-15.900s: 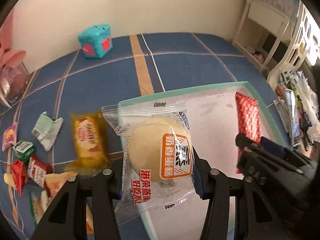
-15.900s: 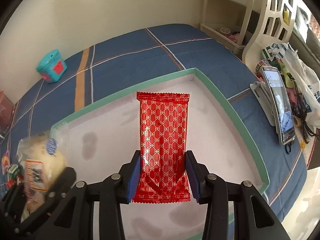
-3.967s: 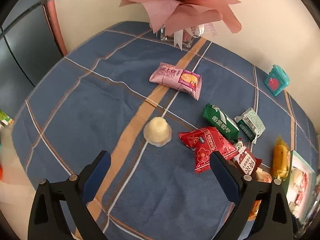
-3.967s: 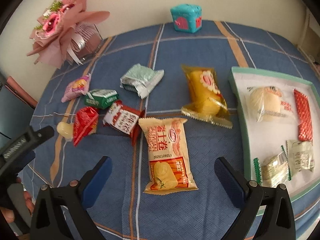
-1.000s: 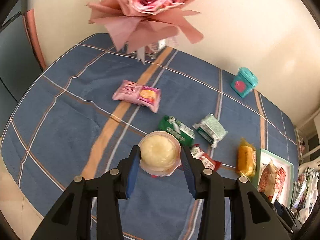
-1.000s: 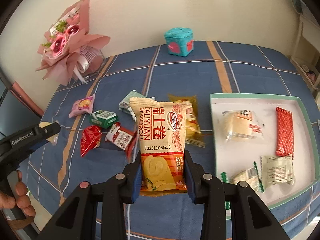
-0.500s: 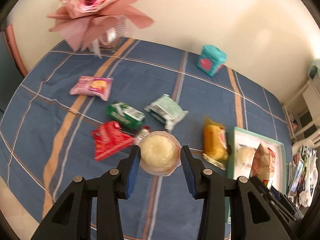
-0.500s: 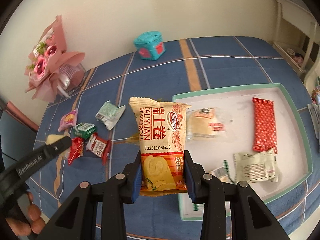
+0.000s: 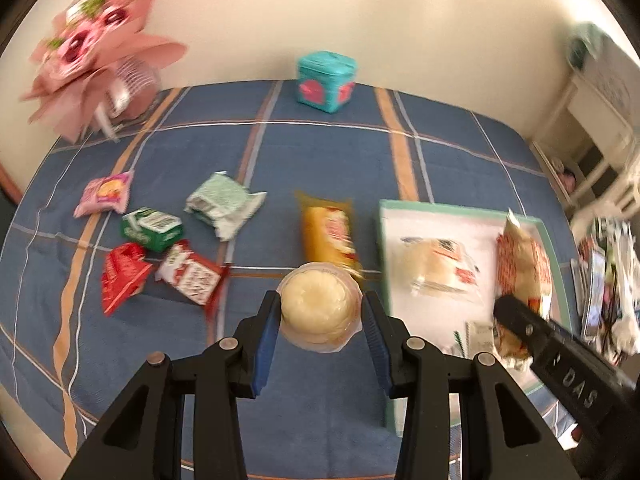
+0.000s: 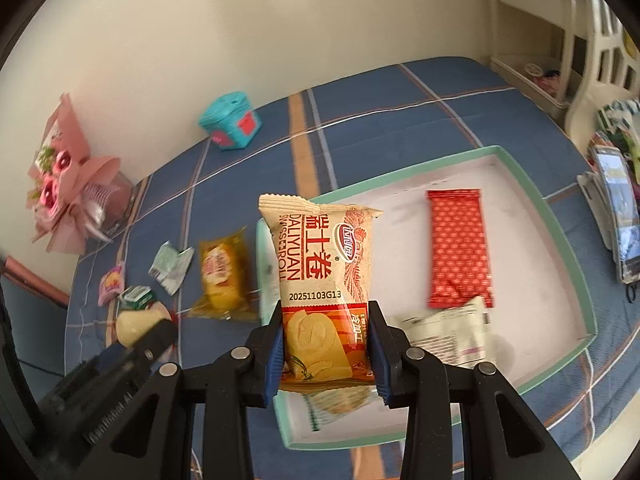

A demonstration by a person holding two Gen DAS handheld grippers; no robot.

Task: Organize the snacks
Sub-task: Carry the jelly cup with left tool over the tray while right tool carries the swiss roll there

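Observation:
My left gripper (image 9: 320, 316) is shut on a pale jelly cup (image 9: 318, 306), held above the blue cloth just left of the green-rimmed tray (image 9: 382, 236). My right gripper (image 10: 326, 340) is shut on a Swiss roll packet (image 10: 320, 276), held upright over the tray's (image 10: 568, 240) left part. In the tray lie a red wafer packet (image 10: 458, 252), a white packet (image 10: 452, 336) and a bun packet (image 9: 438, 268). On the cloth lie a yellow cake packet (image 9: 328, 232), a pale green packet (image 9: 222, 202), a green packet (image 9: 152, 228), two red packets (image 9: 120, 274) and a pink packet (image 9: 106, 192).
A teal box (image 9: 326, 80) stands at the back by the wall. A pink bouquet (image 9: 92, 48) stands at the back left. A phone (image 10: 618, 212) and clutter lie right of the tray. White furniture (image 10: 560, 28) stands at the far right.
Both grippers have swung right toward the tray with their loads. The Swiss roll now hangs over the tray's left part and the jelly cup is close to the tray's left rim.

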